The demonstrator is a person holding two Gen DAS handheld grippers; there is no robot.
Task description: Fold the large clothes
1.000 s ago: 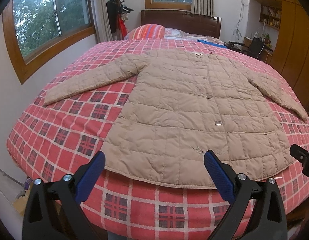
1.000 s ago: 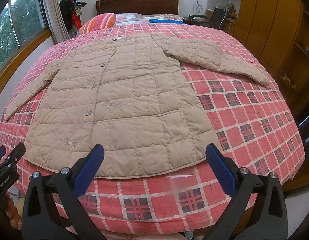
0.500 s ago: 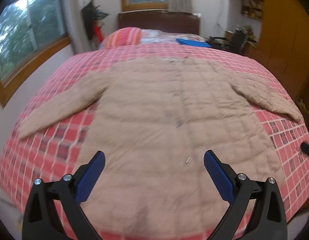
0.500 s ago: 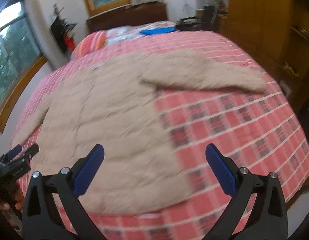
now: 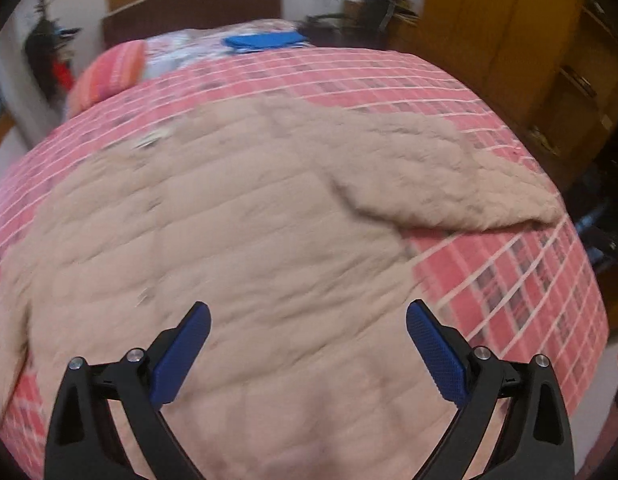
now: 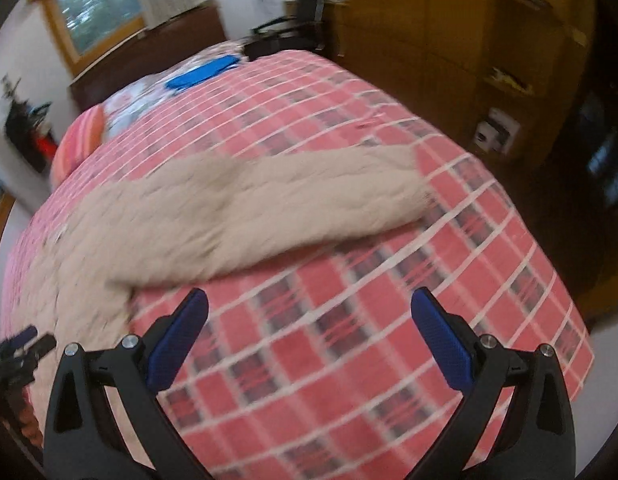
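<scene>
Both grippers (fingers spread, empty) have advanced over the coat [image 5: 237, 240] toward its sleeve [image 6: 269, 204].

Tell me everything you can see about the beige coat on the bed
The coat is a beige quilted, padded garment lying face up and spread flat on the red checked bedspread. A front closure runs down its body, blurred here. One sleeve stretches out sideways, cuff resting on the bedspread near the bed's edge. Nothing grips it: the left gripper hovers open over its body, and the right gripper is open over bare bedspread.
</scene>
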